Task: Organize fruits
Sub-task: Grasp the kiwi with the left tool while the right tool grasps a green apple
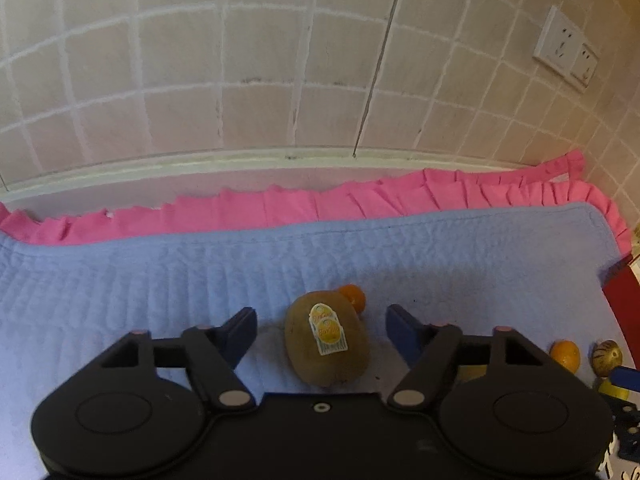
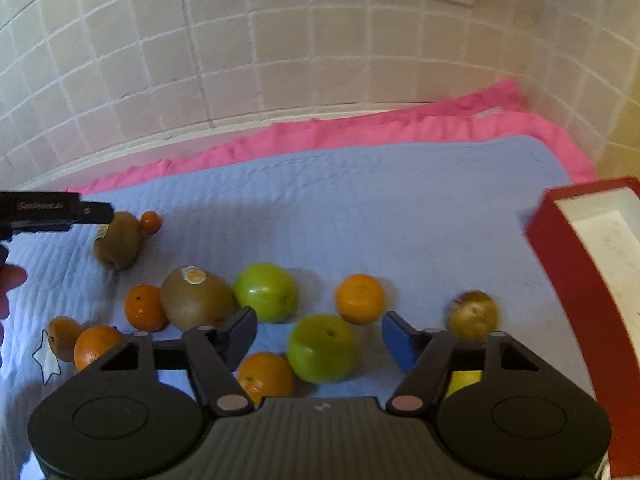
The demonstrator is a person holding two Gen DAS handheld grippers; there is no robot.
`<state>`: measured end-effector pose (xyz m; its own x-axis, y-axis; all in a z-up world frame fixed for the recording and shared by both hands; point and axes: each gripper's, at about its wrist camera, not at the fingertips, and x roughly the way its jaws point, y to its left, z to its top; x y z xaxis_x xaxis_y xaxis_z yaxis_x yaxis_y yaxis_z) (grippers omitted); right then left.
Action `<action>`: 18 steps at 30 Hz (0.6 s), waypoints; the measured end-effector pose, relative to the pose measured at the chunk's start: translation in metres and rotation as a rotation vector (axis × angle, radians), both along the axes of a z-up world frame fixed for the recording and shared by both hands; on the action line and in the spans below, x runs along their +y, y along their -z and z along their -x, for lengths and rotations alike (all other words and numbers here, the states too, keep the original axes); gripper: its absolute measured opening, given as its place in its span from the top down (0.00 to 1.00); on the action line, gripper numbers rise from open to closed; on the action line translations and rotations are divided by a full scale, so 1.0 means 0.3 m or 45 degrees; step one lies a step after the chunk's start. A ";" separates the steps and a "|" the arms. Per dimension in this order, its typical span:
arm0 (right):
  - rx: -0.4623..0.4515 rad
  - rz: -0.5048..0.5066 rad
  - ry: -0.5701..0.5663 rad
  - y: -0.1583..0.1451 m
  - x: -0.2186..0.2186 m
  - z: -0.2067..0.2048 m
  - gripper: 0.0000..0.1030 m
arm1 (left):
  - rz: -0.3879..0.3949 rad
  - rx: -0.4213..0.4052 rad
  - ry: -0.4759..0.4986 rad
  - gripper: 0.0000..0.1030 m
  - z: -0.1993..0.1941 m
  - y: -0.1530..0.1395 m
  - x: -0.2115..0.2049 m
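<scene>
In the left wrist view a brown kiwi (image 1: 326,344) with a yellow sticker lies on the blue cloth (image 1: 160,280). My left gripper (image 1: 321,320) is open around the kiwi, with a gap on each side. A small orange (image 1: 352,296) sits just behind the kiwi. In the right wrist view a green apple (image 2: 320,348) lies between the open fingers of my right gripper (image 2: 318,322), and neither pad touches it. The same kiwi (image 2: 118,242) shows at far left under a left gripper finger (image 2: 96,216).
Around the apple lie a second kiwi (image 2: 196,298), another green apple (image 2: 266,292), several oranges (image 2: 360,298) and a brownish round fruit (image 2: 472,314). A red box (image 2: 568,264) with a white inside stands at the right. A tiled wall (image 2: 320,60) is behind.
</scene>
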<state>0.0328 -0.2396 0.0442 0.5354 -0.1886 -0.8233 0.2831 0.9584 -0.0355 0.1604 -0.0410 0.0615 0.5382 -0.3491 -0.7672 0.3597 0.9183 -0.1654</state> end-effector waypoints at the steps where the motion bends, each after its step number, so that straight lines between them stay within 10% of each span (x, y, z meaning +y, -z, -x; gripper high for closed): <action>1: 0.009 -0.003 -0.017 0.013 0.007 -0.019 0.38 | 0.006 0.015 -0.002 0.19 -0.010 0.011 -0.002; 18: 0.128 -0.285 -0.004 0.138 -0.048 -0.220 0.50 | 0.061 0.148 -0.008 0.39 -0.107 0.124 -0.028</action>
